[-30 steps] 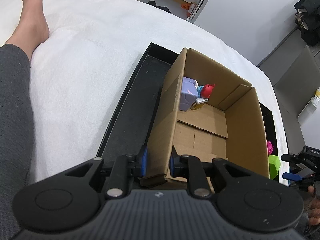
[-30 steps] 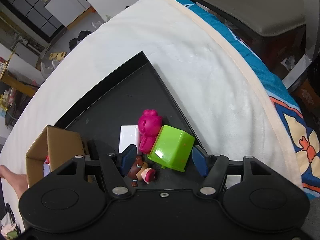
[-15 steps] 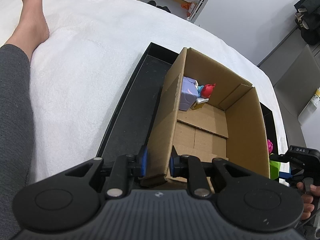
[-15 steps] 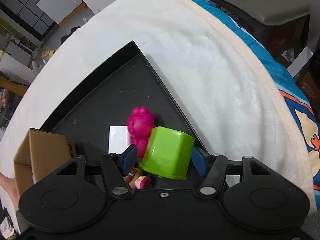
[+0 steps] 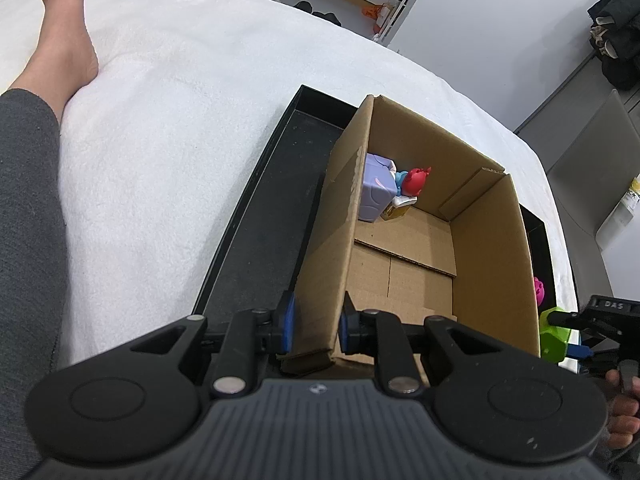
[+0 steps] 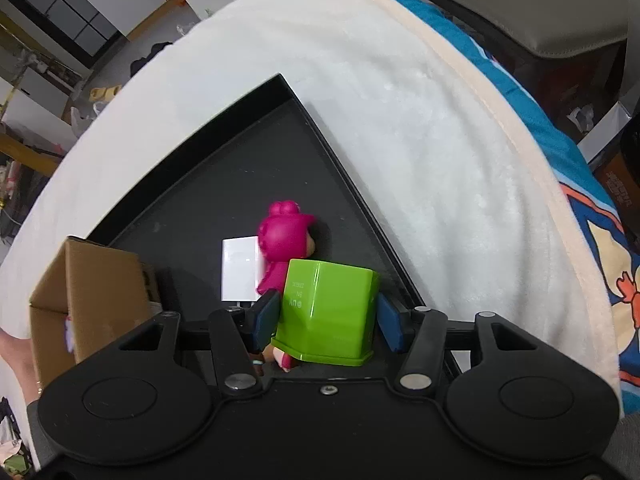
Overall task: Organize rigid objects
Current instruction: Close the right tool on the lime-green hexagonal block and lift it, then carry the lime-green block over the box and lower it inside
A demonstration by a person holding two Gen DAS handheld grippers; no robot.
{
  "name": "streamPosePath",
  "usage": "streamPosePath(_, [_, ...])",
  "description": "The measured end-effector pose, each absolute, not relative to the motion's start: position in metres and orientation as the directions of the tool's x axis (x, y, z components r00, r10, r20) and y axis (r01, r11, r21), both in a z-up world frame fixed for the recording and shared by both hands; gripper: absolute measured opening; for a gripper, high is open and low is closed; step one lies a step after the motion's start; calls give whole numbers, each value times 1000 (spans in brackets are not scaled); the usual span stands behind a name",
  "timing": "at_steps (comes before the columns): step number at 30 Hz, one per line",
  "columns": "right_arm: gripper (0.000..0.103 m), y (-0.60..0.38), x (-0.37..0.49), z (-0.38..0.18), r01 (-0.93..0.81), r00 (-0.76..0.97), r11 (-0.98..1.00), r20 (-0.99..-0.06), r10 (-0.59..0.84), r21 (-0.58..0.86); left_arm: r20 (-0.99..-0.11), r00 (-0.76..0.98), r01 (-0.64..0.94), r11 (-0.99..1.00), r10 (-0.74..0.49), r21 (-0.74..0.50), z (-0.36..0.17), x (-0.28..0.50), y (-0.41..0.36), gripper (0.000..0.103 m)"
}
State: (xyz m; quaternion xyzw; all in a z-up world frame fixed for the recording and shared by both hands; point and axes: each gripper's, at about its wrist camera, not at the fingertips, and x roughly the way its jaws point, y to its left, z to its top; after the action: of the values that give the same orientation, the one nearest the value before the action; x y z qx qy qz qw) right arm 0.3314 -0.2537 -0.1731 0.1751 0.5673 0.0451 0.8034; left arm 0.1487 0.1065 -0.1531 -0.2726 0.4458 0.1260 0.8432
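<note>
My left gripper (image 5: 316, 320) is shut on the near wall of the open cardboard box (image 5: 492, 240), which stands in a black tray (image 5: 272, 220). A purple cube (image 5: 376, 192) and a red figure (image 5: 416, 180) lie in the box's far corner. In the right wrist view, my right gripper (image 6: 326, 320) straddles a lime green box (image 6: 328, 312). Its jaws are closing, with the pads close beside the green box's two sides. A pink bear figure (image 6: 284, 240) and a white block (image 6: 240, 268) lie just beyond it. A small figure (image 6: 284, 358) peeks out under the green box.
The tray rests on a white blanket (image 5: 180, 120) over a bed. A person's bare foot (image 5: 68, 40) and grey-clad leg (image 5: 24, 240) lie at the left. The blue patterned bed edge (image 6: 560, 152) and a grey bench (image 6: 540, 12) are on the right.
The right gripper has come down over the green box and its jaws have narrowed around it. The left gripper and the cardboard box have not moved.
</note>
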Motion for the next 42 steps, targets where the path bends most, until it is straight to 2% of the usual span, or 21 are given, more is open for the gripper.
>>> streamPosePath(18, [52,-228,316,-117,25,410,930,-852,324,366,-819,573,-451,823,-31,-346,-152,148,106,19])
streamPosePath(42, [52,-124,308,-66,-217,416,914,-815,403,342,-813,579,-435,824,-53,-364,-152,147,107,20])
